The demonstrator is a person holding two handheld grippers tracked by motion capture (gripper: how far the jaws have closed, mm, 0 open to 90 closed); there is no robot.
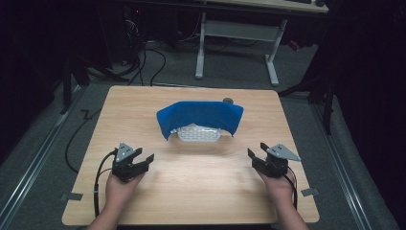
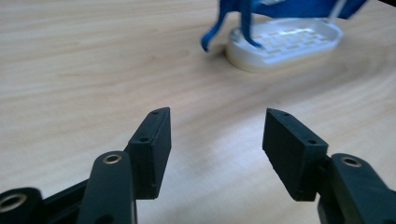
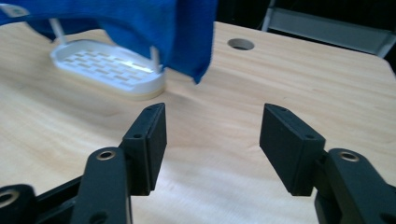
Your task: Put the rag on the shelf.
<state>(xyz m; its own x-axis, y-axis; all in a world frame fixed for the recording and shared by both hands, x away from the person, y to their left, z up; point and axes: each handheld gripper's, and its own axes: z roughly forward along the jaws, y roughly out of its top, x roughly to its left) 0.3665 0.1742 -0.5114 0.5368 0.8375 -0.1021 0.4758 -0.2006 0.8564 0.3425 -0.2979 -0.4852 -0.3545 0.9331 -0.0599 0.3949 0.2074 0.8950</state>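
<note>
Blue cloth (image 1: pixel 201 116) draped over white slotted plastic rack (image 1: pixel 198 134) at mid-table. Left gripper (image 1: pixel 143 158) and right gripper (image 1: pixel 256 152) both spread wide, empty, well clear. Right gripper view adds a round hole (image 3: pixel 241 44) in the wooden table (image 1: pixel 191 191).

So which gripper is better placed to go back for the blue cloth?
Neither clearly: left gripper and right gripper are open, empty, flanking the blue cloth draped over the white rack.

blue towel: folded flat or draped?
Draped. The blue towel hangs over the white rack, its ends dangling down both sides above the table.
</note>
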